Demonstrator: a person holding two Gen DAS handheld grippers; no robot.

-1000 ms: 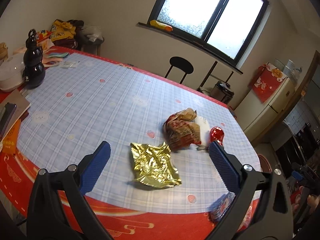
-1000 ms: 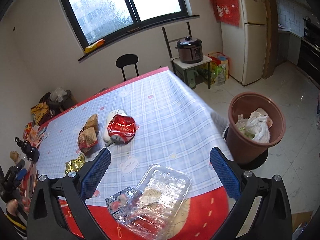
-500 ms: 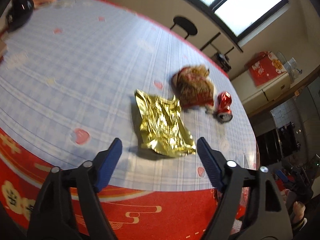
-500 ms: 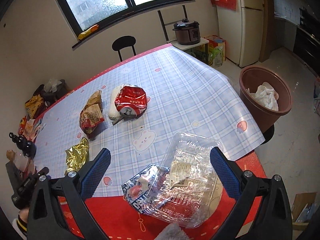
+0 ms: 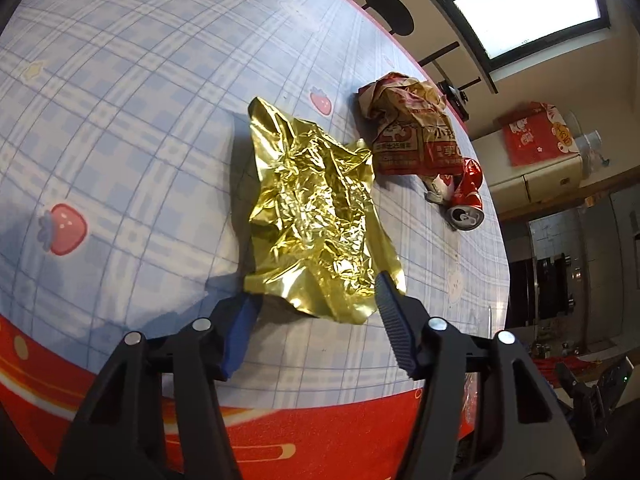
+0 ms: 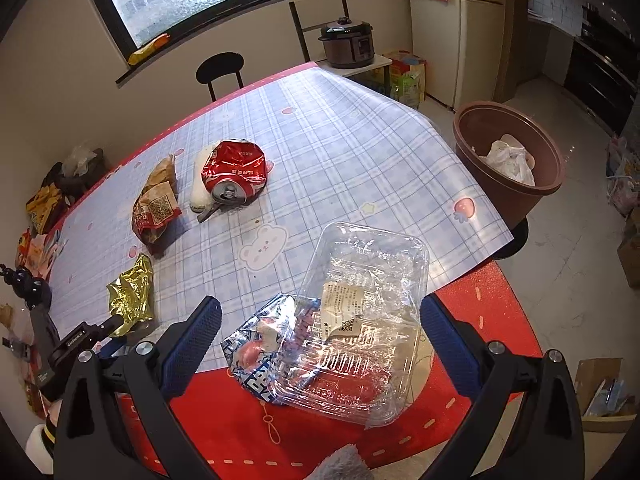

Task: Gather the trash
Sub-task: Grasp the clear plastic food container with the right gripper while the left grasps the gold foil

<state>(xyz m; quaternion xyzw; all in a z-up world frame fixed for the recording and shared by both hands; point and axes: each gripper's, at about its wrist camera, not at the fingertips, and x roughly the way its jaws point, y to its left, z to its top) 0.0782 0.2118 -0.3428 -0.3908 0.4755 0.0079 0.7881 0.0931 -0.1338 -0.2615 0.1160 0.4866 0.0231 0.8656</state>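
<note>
Here: trash strewn over a blue plaid tablecloth (image 5: 120,92).
Left wrist: left gripper (image 5: 316,304) spread wide astride near edge of gold foil wrapper (image 5: 316,212); beyond, snack bag (image 5: 412,132) with Chinese print, crushed red can (image 5: 466,196). Right wrist: right gripper (image 6: 320,330) agape around clear labelled plastic tray (image 6: 360,312); brown bin (image 6: 510,164) beside table.

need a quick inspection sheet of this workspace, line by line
surface: table under a blue plaid cloth with red border.
job's things: gold foil wrapper; crumpled snack bag; crushed red can; clear plastic tray lying over a blue-white wrapper; brown bin on the floor, already holding a white bag.
clutter: dark bottle, snack packs at the far left edge.
grippers: left gripper open, fingers at the foil's near edge; right gripper open, astride the tray.
cables: nothing seen.
surroundings: window, black chair, rice cooker, fridge.
</note>
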